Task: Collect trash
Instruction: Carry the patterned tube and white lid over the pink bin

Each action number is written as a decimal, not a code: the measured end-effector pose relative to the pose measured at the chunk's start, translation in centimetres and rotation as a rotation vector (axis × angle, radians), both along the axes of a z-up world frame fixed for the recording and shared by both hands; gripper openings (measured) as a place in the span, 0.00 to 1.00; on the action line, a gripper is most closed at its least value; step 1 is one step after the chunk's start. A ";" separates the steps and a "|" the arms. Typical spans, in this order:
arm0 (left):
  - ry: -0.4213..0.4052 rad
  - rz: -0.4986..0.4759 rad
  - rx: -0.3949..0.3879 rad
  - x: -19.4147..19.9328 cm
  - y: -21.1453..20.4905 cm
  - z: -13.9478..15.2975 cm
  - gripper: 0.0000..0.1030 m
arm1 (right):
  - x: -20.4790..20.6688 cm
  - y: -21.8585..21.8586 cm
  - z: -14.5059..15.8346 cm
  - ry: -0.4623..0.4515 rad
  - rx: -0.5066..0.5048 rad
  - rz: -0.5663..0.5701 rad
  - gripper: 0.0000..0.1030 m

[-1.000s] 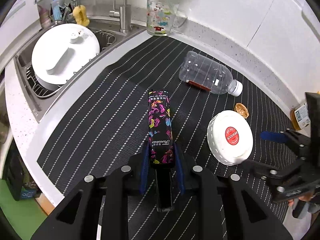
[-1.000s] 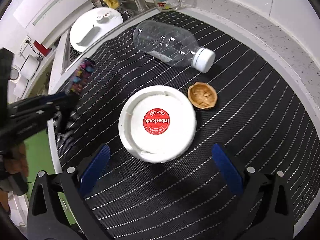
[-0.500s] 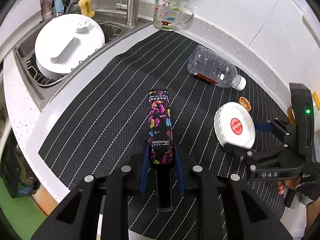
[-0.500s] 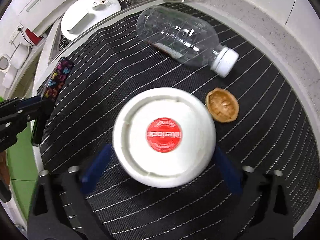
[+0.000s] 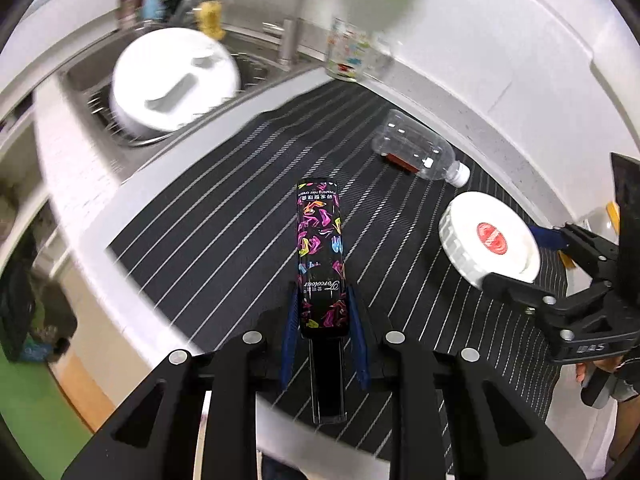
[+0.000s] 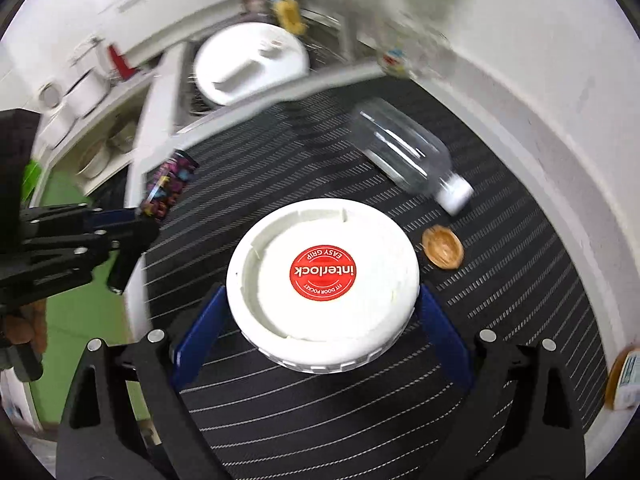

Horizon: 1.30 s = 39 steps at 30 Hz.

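Note:
My left gripper point(image 5: 322, 296) is shut on the near end of a black box with a colourful print point(image 5: 320, 232), held above the striped black mat point(image 5: 224, 216). My right gripper point(image 6: 322, 296) is shut on a white round lid with a red sticker point(image 6: 324, 272), its blue pads point(image 6: 200, 328) pressing both sides, and the lid is lifted off the mat. The left wrist view shows that lid point(image 5: 488, 236) tilted in the right gripper point(image 5: 516, 258). An empty clear bottle point(image 6: 404, 156) lies on its side behind the lid. A brown walnut shell point(image 6: 442, 246) sits on the mat to its right.
A sink point(image 5: 80, 76) at the back left holds a large white pot lid point(image 5: 172, 80). A faucet point(image 5: 288, 40) and a printed glass mug point(image 5: 348, 52) stand behind the mat. A small labelled jar point(image 6: 624, 376) is at the right counter edge. The counter drops off at left.
The right gripper closed around the white lid and lifted it off the mat. Both grippers rose and pulled back, the left one still carrying the printed box.

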<state>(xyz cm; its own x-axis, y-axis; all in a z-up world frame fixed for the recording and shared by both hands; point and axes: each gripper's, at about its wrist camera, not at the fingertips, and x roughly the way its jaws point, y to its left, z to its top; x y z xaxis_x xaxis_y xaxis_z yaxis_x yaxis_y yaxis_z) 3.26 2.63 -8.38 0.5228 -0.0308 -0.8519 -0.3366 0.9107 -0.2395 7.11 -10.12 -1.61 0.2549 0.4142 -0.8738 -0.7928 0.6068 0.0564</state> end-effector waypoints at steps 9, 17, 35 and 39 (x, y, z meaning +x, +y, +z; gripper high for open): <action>-0.001 0.256 0.037 -12.4 3.3 1.9 0.23 | -9.3 6.6 2.1 0.015 0.088 0.283 0.89; 0.026 0.471 0.047 -26.9 7.5 1.1 0.23 | -20.4 15.2 -0.5 0.070 0.105 0.486 0.89; 0.063 0.537 -0.122 -37.5 16.7 -19.6 0.23 | -30.7 25.7 -20.4 0.115 -0.026 0.541 0.89; 0.066 0.548 -0.145 -37.2 17.9 -27.9 0.23 | -30.2 26.4 -28.1 0.117 -0.048 0.553 0.89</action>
<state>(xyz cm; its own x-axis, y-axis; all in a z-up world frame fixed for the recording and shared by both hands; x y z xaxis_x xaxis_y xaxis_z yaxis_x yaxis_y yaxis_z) -33.92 20.54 -36.31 0.4413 0.1111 -0.8904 -0.7691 0.5581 -0.3116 -23.11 16.31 -29.71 -0.0884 0.4176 -0.9043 -0.9836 0.1068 0.1454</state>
